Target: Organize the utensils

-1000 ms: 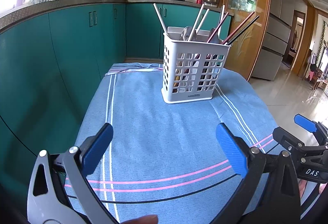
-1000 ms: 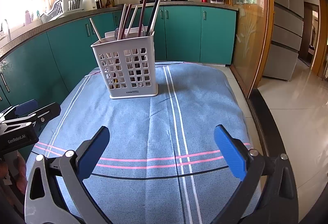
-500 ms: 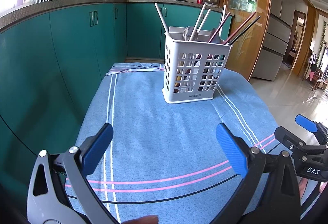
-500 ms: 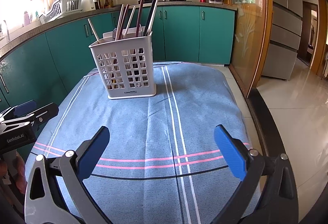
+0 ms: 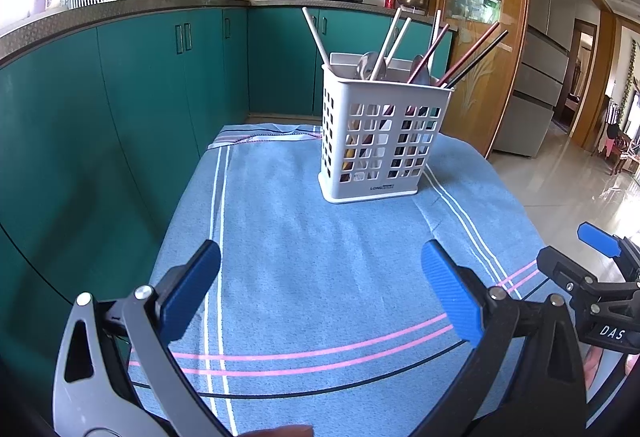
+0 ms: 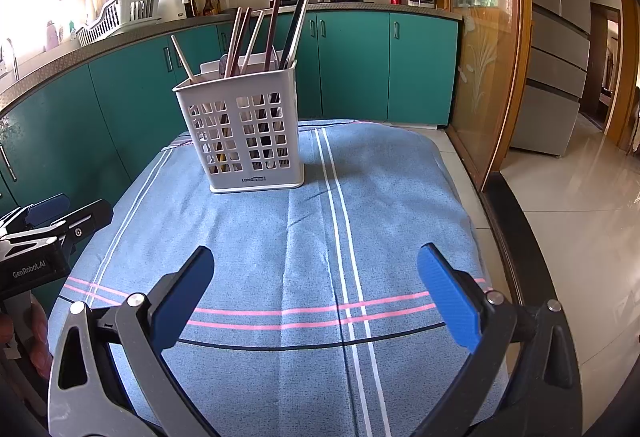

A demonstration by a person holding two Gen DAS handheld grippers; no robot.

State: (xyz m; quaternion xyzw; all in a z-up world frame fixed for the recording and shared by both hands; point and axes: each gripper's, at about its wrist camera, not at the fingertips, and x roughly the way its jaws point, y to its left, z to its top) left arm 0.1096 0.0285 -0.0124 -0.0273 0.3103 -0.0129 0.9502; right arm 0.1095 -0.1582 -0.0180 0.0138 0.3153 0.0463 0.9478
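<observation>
I am holding both tools low over the near edge of a worktop [image 5: 304, 277] covered by a blue striped cloth [image 6: 320, 237]. My left hand-held gripper [image 5: 320, 289] is hovering with its blue pads spread wide apart and nothing between them. My right hand-held gripper [image 6: 316, 295] is hovering the same way, fingers apart and empty. Each tool is showing at the side of the other's view, so they are sitting side by side near the front corners.

The thing the task concerns, a white slotted utensil caddy [image 5: 380, 141], is standing upright toward the far edge of the worktop, well apart from both grippers. It is resting squarely on the cloth with its flat base down, which is keeping it steady. Pale chopsticks [image 5: 384, 49] and dark red and black chopsticks [image 5: 472, 53] are leaning out of its top at different angles, propped against the rim because they are taller than the walls. Spoon bowls [image 5: 370, 65] are peeking just above the rim. I cannot tell how the inside is divided.

No loose utensils are lying on the cloth, so I am judging the sorting as finished or nearly so, and I am keeping both grippers clear.
</observation>
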